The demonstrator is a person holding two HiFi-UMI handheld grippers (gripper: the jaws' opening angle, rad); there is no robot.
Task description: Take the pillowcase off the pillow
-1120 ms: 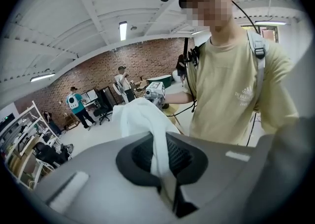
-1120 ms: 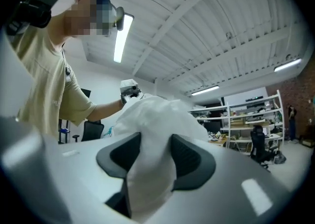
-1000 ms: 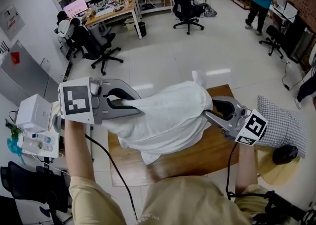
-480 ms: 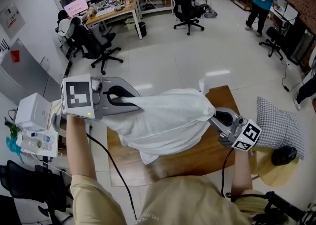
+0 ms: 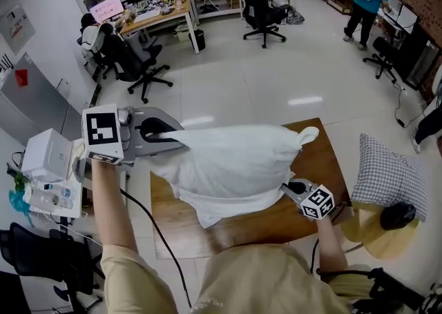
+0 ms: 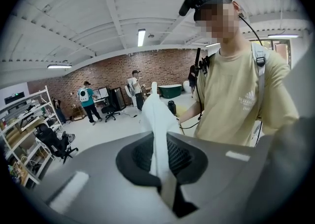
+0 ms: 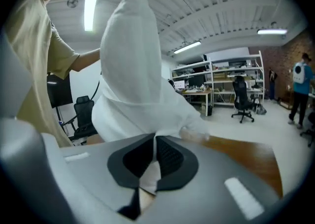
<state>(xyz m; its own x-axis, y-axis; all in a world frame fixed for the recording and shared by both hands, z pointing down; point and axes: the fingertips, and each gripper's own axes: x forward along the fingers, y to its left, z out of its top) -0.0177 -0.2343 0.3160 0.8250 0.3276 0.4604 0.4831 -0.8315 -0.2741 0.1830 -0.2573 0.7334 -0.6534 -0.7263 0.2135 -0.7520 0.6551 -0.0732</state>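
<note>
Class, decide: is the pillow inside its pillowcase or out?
Inside, apparently: the white pillowcase bulges full, pinched by the left gripper and right gripper.

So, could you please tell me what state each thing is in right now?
Left gripper: fingers shut on a corner of the pillowcase.
Right gripper: fingers just closed, pinching pillowcase fabric.
Pillowcase: stuffed full, held up over the wooden table.
Checked pillow: lying beside the table, untouched.

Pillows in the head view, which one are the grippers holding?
The white pillow: the left gripper and the right gripper, which just closed, both pinch its case over the table. The checked pillow lies apart, untouched.
</note>
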